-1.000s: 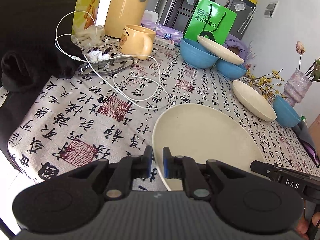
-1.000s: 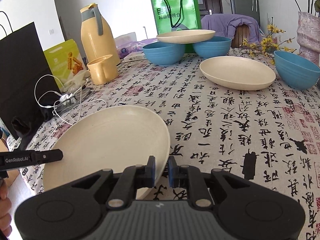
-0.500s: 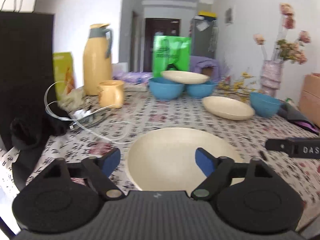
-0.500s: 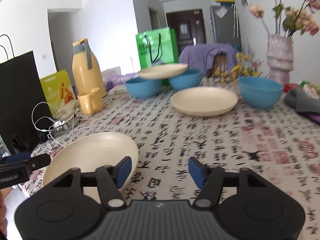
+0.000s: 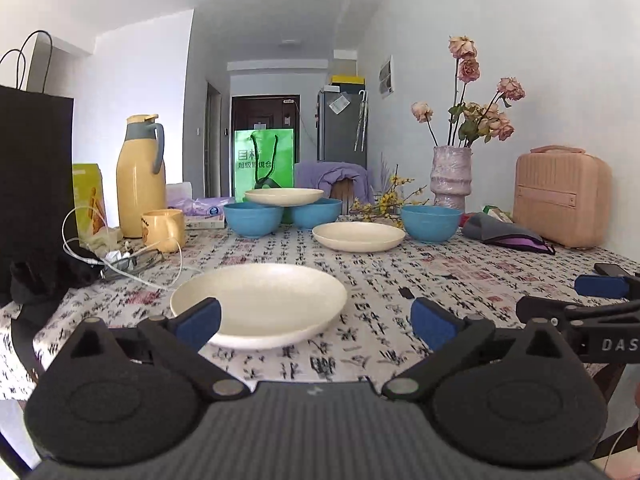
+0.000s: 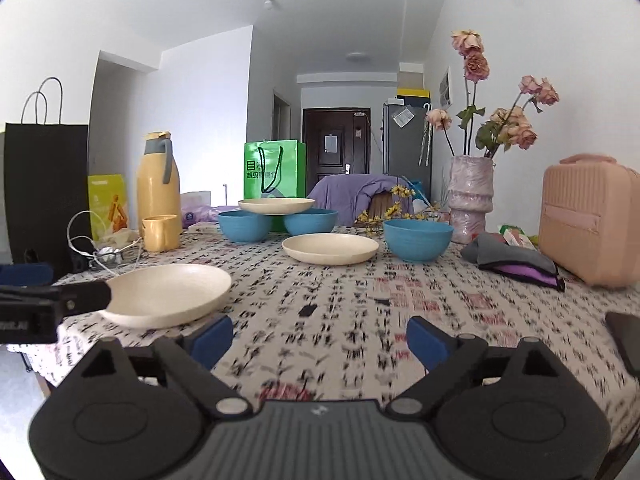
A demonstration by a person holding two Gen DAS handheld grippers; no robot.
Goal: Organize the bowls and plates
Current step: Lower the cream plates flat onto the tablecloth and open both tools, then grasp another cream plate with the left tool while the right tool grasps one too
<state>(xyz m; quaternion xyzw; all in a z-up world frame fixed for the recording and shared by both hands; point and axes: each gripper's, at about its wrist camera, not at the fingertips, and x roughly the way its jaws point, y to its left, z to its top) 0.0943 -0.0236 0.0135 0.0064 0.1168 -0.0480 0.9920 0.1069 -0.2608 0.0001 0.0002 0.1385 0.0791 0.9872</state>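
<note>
A cream plate point(image 5: 258, 305) lies flat on the near left part of the calligraphy-print tablecloth point(image 5: 400, 264), and neither gripper touches it. The left gripper point(image 5: 316, 322) has its jaws opening wide and holds nothing; its left blue pad point(image 5: 199, 320) shows in front of the plate's near rim without pressing on it. The right gripper point(image 6: 319, 340) is also opening, with only bare tablecloth between its blue pads, and the same plate sits to its left. Farther back a second cream plate point(image 5: 359, 237) rests on the cloth, with a blue bowl point(image 5: 431, 223) just to its right. At the far side two more blue bowls point(image 5: 251, 219) stand side by side, and a third cream plate point(image 5: 284, 196) lies across their rims. On the far left stand a yellow jug point(image 5: 141, 176) and a yellow mug point(image 5: 163, 224), near a tangle of white cable point(image 5: 120, 258). A green bag point(image 5: 264, 164) stands behind the bowls, and a vase of dried roses point(image 5: 450, 178) and a pink case point(image 5: 560, 196) are at the far right.
</note>
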